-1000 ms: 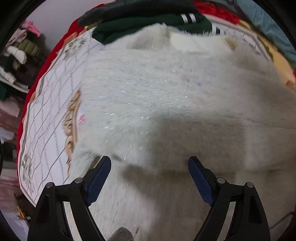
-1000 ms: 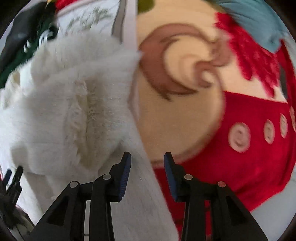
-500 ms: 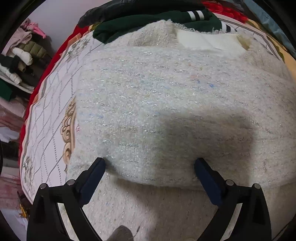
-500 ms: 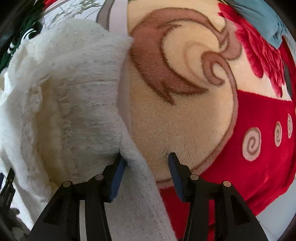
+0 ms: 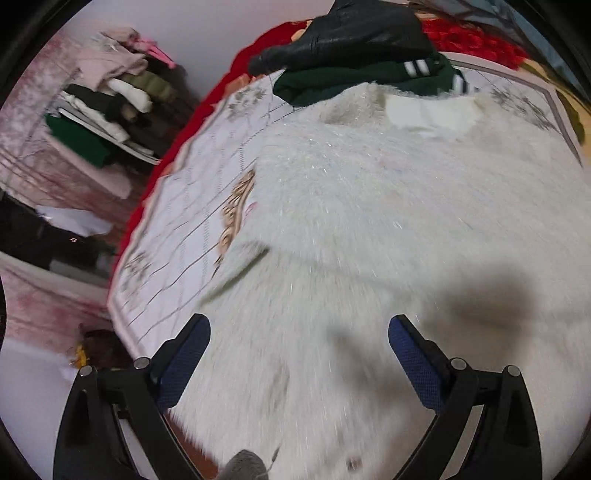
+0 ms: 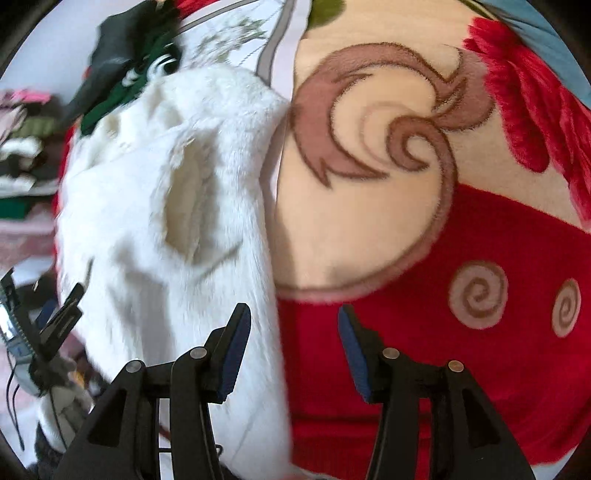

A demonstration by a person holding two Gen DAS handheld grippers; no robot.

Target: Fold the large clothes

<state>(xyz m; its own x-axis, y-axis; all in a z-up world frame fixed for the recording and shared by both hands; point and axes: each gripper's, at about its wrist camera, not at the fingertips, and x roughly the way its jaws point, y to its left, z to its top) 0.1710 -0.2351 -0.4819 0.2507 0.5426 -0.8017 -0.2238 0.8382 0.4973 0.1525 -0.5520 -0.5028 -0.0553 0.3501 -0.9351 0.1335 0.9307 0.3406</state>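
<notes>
The left hand-held gripper (image 5: pixel 299 347) stands with its jaws spread wide above the white fuzzy garment (image 5: pixel 369 229); nothing lies between the pads, which show clear of the pile. Its jaws have just been opening. The garment lies directly ahead of and beneath this gripper, filling most of its view, on a pale patterned cloth (image 5: pixel 192 206) spread over the bed. The garment's folded edge runs crosswise to the jaws, just ahead of the fingertips. A dark green garment (image 5: pixel 354 79) and a black jacket (image 5: pixel 351 33) lie at the garment's far end, touching or overlapping it.

The right hand-held gripper (image 6: pixel 291 339) is parted about halfway and grips nothing; its jaws have just been opening. The white garment's edge (image 6: pixel 177 206) lies to the left of this gripper and under its left finger, with the long axis running away from the gripper. Under the right finger is only the red and cream blanket (image 6: pixel 461 229).

Judgement: both grippers appear released from a completed fold. The left is centred over the garment and is the nearer for any pressing or regrasp; the right must shift left to meet the edge.
</notes>
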